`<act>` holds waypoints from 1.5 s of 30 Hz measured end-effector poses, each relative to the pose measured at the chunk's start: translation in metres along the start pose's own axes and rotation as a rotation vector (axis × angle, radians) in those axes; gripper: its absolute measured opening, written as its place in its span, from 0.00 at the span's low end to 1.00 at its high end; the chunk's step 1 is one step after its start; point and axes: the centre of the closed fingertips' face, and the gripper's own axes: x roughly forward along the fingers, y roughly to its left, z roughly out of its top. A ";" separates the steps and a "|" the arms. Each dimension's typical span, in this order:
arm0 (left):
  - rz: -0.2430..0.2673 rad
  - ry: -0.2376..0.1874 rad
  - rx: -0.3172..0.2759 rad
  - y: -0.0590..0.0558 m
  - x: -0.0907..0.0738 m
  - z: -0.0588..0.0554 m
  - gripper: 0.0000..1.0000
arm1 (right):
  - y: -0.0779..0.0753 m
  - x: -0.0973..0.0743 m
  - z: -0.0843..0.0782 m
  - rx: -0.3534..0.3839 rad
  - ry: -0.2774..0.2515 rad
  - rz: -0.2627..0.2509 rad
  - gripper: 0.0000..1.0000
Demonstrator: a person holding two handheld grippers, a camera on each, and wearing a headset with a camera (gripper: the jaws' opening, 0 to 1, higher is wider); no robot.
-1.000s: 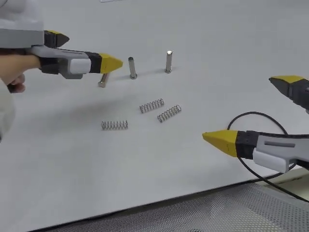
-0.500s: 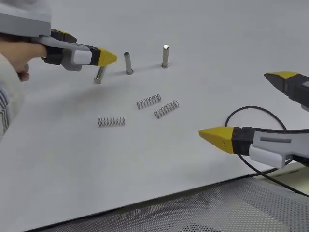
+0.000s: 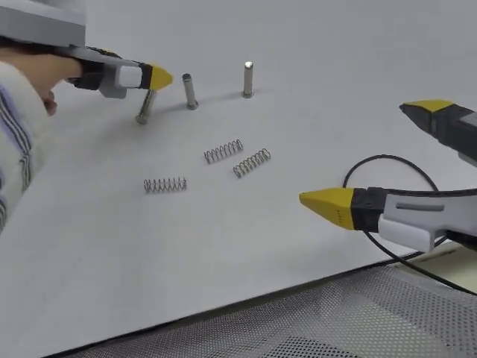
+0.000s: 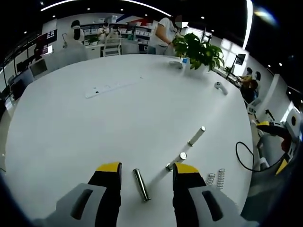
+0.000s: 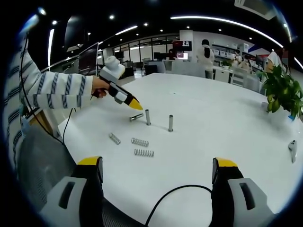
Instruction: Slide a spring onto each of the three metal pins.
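Observation:
Three metal pins sit at the far side of the white table (image 3: 223, 246). One pin (image 3: 144, 107) lies on its side; the other two (image 3: 189, 91) (image 3: 247, 79) stand upright. Three springs (image 3: 165, 184) (image 3: 223, 151) (image 3: 252, 162) lie loose nearer to me. My left gripper (image 3: 141, 68) hovers open just above the lying pin (image 4: 141, 184), which shows between its jaws. My right gripper (image 3: 365, 156) is open and empty at the near right, well away from the springs (image 5: 139, 142). From there I see the left gripper (image 5: 124, 98) over the pins (image 5: 147, 117).
A black cable (image 3: 387, 168) loops on the table beside my right gripper. The table's front edge (image 3: 246, 302) runs below it, with grey mesh flooring beyond. A white power strip (image 4: 111, 88) and a potted plant (image 4: 196, 49) sit far across the table.
My left gripper has reached farther out and lower toward the lying pin. The right gripper has barely moved. The head view has shifted slightly.

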 end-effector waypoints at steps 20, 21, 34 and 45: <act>0.086 0.060 -0.044 0.005 0.024 -0.020 0.13 | 0.001 0.003 -0.010 0.051 0.008 0.007 0.93; 0.086 0.063 -0.044 0.005 0.024 -0.021 0.13 | 0.001 0.003 -0.010 0.053 0.008 0.008 0.93; 0.115 0.120 0.028 0.002 0.025 -0.033 0.11 | 0.003 0.003 -0.010 0.064 0.011 0.016 0.91; 0.150 0.128 0.045 0.008 0.023 -0.033 0.05 | 0.007 0.005 -0.009 0.065 0.014 0.029 0.90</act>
